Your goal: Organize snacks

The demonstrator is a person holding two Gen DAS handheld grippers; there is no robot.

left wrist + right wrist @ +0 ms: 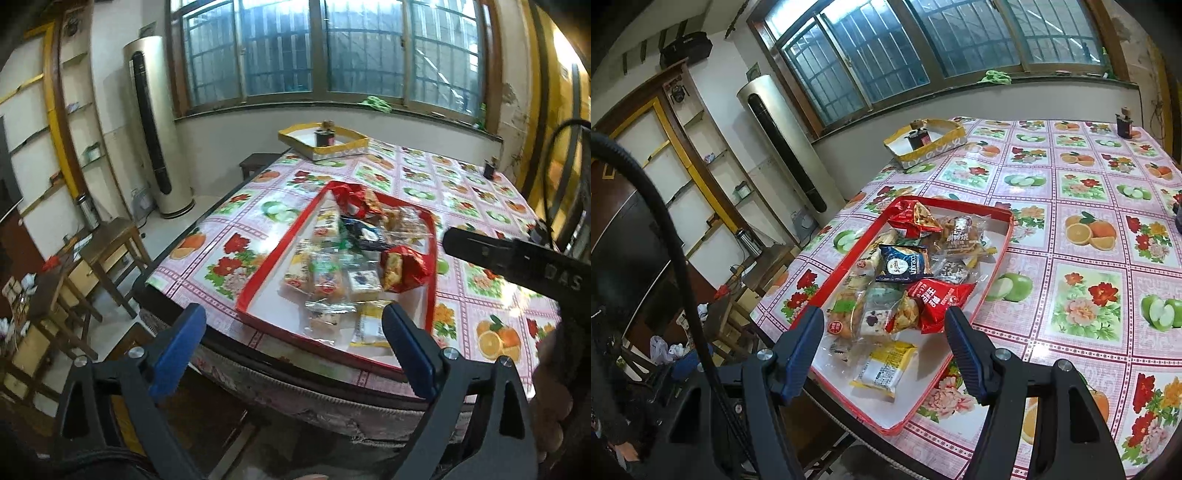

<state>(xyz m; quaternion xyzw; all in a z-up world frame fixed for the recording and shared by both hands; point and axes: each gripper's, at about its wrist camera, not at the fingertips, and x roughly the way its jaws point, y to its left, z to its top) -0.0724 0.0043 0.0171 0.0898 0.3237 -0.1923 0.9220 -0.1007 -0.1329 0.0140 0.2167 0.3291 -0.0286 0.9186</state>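
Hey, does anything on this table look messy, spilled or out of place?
The snacks in the red tray lie in a jumbled, overlapping heap, unsorted. The tray's near corner looks to overhang the table edge. The yellow box holds only a dark jar. Nothing looks spilled.

Left wrist view: snack packets in red tray point(334, 258) smeared by motion blur, labels unreadable. Yellow packet point(371, 326), lower centre, partly hidden behind right blue finger point(408, 354). Black bar point(517, 258) cut off at right edge. Right wrist view: small dark jar point(918, 139) in yellow box point(925, 144), upper centre, too small to identify.
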